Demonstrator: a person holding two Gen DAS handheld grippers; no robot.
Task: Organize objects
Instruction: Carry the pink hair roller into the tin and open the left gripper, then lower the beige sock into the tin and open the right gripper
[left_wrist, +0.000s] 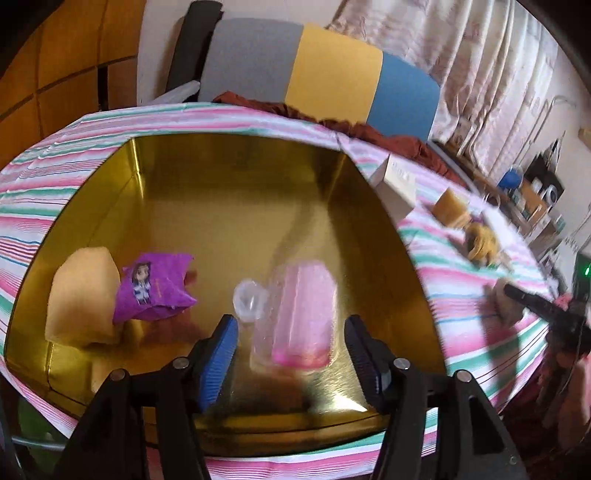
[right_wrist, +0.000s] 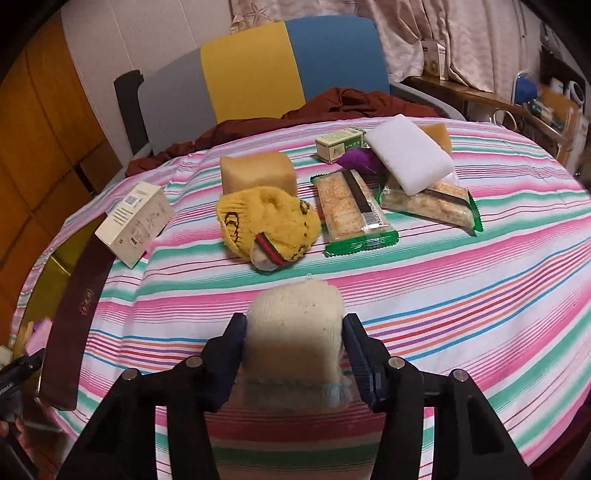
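While the left gripper is hovering over the gold-lined box, its jaws are standing wide apart with nothing between the blue pads; a blurred clear-and-pink plastic container is showing in the gap just beyond them, and whether it is resting on the box floor cannot be told. Inside the box, a purple packet is leaning against a tan sponge block at the left wall.

On the striped counter, the right gripper is pressing its jaws against both sides of a cream knitted sock, gripping it. Farther off, a yellow knitted sock is lying just in front of another tan sponge, with two green-edged snack bars to its right. A white foam block is resting across the far bar, and a white carton is sitting near the box's dark rim.
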